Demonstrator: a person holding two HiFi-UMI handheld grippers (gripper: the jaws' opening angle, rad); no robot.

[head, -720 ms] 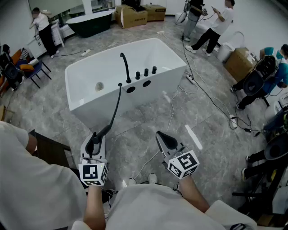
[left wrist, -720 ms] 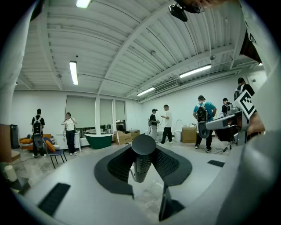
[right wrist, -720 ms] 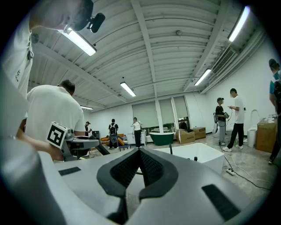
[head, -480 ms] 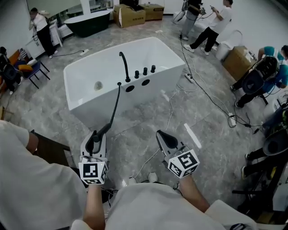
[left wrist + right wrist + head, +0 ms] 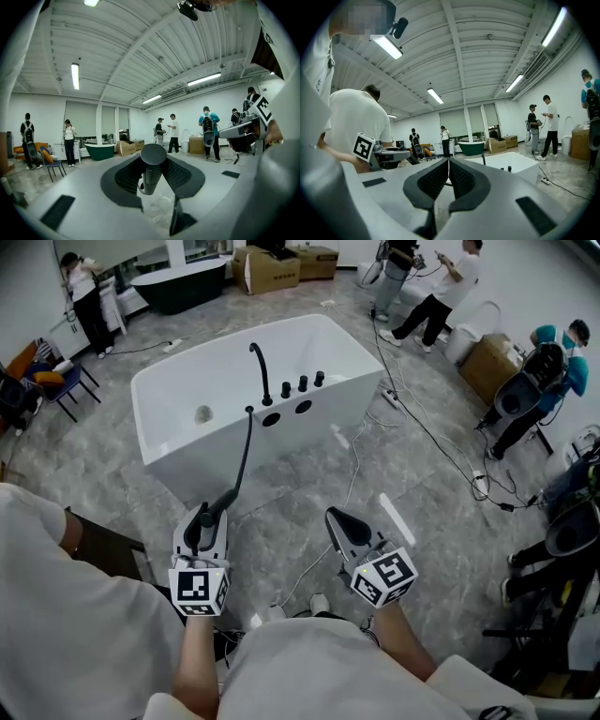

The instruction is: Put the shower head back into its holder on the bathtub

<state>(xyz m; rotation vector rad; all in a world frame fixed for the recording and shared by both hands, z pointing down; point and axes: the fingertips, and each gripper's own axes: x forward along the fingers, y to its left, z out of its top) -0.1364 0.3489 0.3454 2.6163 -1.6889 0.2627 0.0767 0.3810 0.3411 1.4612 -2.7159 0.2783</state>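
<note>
Gripping the black shower head (image 5: 151,173) by its handle, the left gripper (image 5: 204,524) has its jaws closed part-way around the stem, while the right gripper (image 5: 337,523) hangs beside it, jaws pressed together on nothing. The carry looks to be the step in hand: the head is well short of the white bathtub (image 5: 225,460), tethered by its dark hose (image 5: 244,451) to the tub's deck, where the holder is probably one of the dark openings (image 5: 271,425) near the spout (image 5: 260,376). The next move calls for closing in and lowering the handle into that socket without kinking the hose. Grey marbled floor (image 5: 309,493) spreads around the tub, strewn with cables (image 5: 427,432); people (image 5: 436,310) work near cardboard boxes (image 5: 272,268) at the hall's edge.
</note>
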